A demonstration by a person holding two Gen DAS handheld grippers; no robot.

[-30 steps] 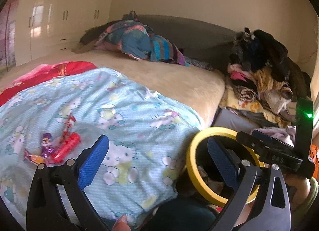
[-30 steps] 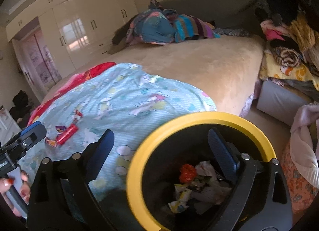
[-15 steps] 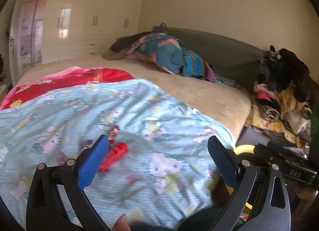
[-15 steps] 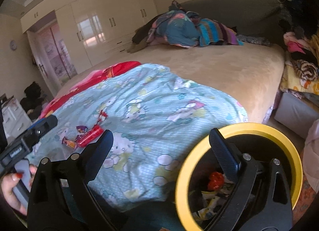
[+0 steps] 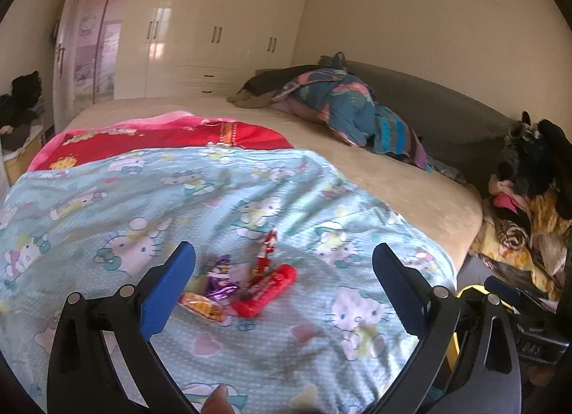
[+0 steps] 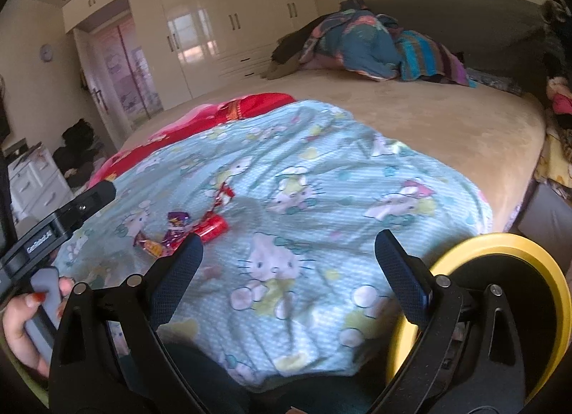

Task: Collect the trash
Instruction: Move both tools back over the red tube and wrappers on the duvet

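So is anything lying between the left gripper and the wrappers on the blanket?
Nothing visible. The left gripper is open and faces the red wrapper, purple wrapper and orange wrapper; only bare blue blanket lies around them. The yellow-rimmed bin stands off the bed's edge.

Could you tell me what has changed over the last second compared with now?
The left hand-held gripper swung left from the yellow-rimmed bin to face the wrappers on the blanket. The right hand-held gripper turned off the bin too. Both stayed open and empty; the wrappers lie untouched.
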